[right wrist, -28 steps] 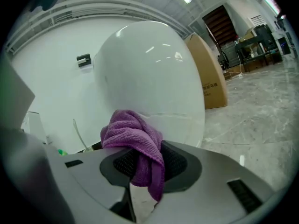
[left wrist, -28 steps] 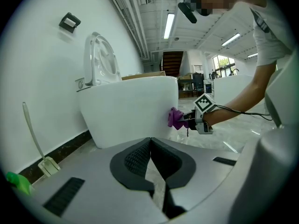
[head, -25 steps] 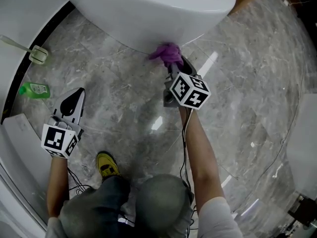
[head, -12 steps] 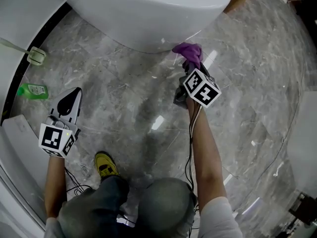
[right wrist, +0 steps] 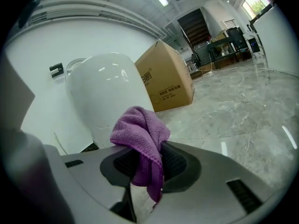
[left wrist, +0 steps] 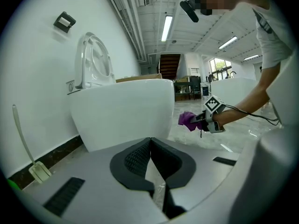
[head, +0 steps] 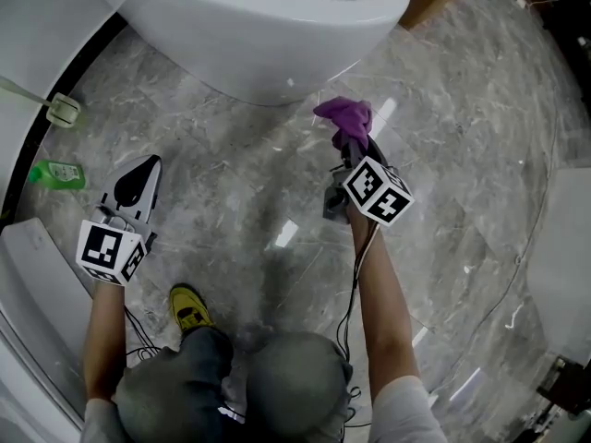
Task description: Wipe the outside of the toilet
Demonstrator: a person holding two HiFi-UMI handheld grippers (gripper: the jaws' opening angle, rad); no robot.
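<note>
Reaches the right forearm (head: 374, 284) straight out toward the toilet (head: 268, 35), with the right gripper (head: 352, 144) low over the marble floor (head: 231, 201) just off the bowl's front curve. Pinches a purple cloth (head: 343, 115) in that gripper, jaws clamped on its bunched middle, one fold puffed above them and a tail hanging below. Holds the cloth near the toilet's outer wall but apart from it, with a strip of floor showing between. Hangs the left forearm (head: 103, 330) back on the wall side of the toilet, well away from the bowl, the left gripper (head: 143, 172) pointed toward the toilet's base with jaws pressed together on nothing. Catches only in the head view both forearms at once and a yellow shoe (head: 190, 308) farther from the toilet than the left gripper. Picks up there too a green bottle (head: 51, 174) and a white long-handled brush (head: 63, 108) by the wall beside the toilet. Gets only from the left gripper view the raised seat lid (left wrist: 96, 64) and a side-on look at the gap between cloth and bowl. Gives in the right gripper view the plainest look at a cardboard box (right wrist: 166, 78) on the floor beside the toilet.
</note>
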